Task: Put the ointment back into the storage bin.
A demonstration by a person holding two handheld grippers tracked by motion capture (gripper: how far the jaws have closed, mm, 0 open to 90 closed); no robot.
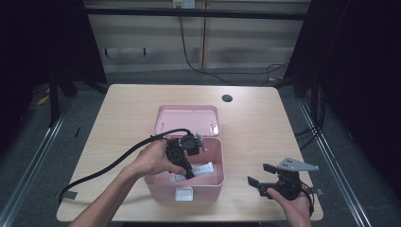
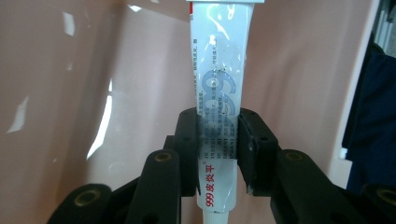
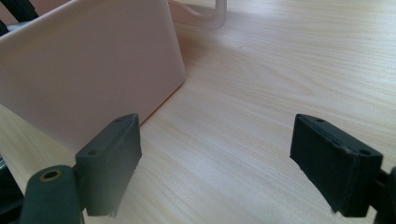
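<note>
1. High view: your left gripper [image 1: 187,163] reaches down into the open pink box [image 1: 213,182] near the desk's [image 1: 127,109] front edge, jaws closed on a white tube [image 1: 201,169] lying over the box floor. The box's lid [image 1: 187,119] lies open behind it, toward the desk's far edge. Your right gripper [image 1: 262,179] rests in your hand by the desk's front right corner, jaws spread wide and holding nothing. Risk, as a judgement: lift at an angle and the tube's end could catch the box wall and twist out of the grip. Your hand and the gripper body hide part of the tube and the box floor under them.

2. Left gripper view: the tube [image 2: 219,93] stands between the two black jaws, pinched across its lower half, pink box wall [image 2: 93,93] behind. The tube is soft; squeeze harder and you may buckle it or force paste toward the cap. Its top runs off the frame's upper edge, and the small print is blurred near the pads.

3. Right gripper view: the jaws stand far apart over bare wood [image 3: 261,84], the box's outer wall [image 3: 93,70] just beside the left pad. Swing inward and you could nudge the box. The box's inside is hidden from here.
</note>
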